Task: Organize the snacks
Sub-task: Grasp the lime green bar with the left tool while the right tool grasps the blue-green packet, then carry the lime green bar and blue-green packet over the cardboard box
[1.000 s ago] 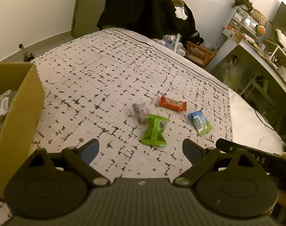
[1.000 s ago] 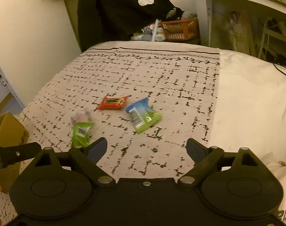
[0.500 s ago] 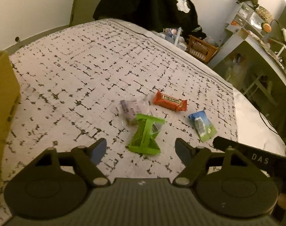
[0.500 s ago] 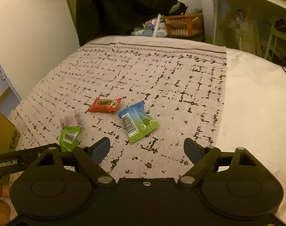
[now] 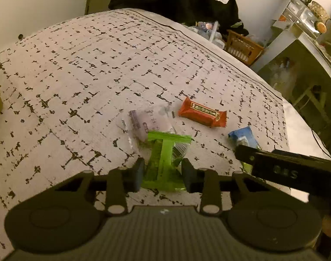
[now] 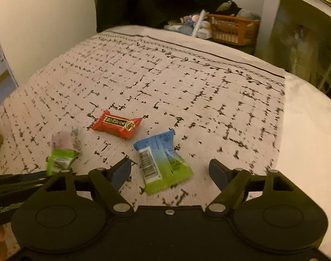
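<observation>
Left jaws nearer, on patterned bedspread (image 5: 100,69).

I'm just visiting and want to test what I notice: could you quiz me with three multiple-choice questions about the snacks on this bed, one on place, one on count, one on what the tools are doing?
1. What lies between the left fingers?
A. red bar
B. green packet
C. clear packet

2. How many snacks lie on the cover?
A. two
B. four
C. six

3. How do the right fingers stand?
A. apart, either side of the blue packet
B. clamped on the red bar
C. holding the clear packet in the air

Answers:
1 B: the left gripper is closing round the green packet.
2 B: green, clear packet, red bar, blue packet.
3 A: the right gripper has gaps to the blue packet on both sides, though closing.
</observation>
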Tool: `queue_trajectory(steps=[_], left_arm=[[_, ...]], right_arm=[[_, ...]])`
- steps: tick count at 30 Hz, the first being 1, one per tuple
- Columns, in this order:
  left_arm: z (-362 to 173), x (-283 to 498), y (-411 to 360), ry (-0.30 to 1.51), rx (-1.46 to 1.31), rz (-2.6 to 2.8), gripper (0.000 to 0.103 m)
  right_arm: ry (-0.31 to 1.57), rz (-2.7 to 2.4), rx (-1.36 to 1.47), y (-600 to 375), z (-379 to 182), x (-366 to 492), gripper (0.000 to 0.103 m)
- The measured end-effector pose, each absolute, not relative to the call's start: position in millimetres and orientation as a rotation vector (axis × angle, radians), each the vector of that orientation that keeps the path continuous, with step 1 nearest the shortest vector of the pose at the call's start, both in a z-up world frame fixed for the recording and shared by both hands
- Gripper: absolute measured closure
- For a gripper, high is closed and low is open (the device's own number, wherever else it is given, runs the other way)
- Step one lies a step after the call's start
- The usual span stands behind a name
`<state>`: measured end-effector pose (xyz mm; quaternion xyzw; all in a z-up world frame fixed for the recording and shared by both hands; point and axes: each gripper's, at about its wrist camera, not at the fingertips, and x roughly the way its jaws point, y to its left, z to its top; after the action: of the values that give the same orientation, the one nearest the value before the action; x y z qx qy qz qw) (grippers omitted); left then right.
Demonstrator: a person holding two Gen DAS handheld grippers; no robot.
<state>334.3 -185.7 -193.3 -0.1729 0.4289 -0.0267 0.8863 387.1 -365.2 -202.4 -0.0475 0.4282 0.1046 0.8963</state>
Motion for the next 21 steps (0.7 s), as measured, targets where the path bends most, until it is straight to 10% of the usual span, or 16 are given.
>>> queue_trajectory(steps=[6, 10, 21], left_arm=[[-187.4, 324.3, -172.0, 0.903, -0.386, -0.037, 0.073], [-175.5, 316.4, -169.4, 0.891, -0.38, -0.035, 0.073], [-130.1, 293.2, -152.4, 0.833, -0.377, -0.005, 0.073]], right_arm=[[0.893, 0.217, -0.195, -345.8, -210.4, 399.2, 0.025], [0.907, 0.235, -0.213, -339.9, -209.3, 402.1, 0.064], [0.958, 0.222, -0.16, -337.1, -176.7, 365.1, 0.075]])
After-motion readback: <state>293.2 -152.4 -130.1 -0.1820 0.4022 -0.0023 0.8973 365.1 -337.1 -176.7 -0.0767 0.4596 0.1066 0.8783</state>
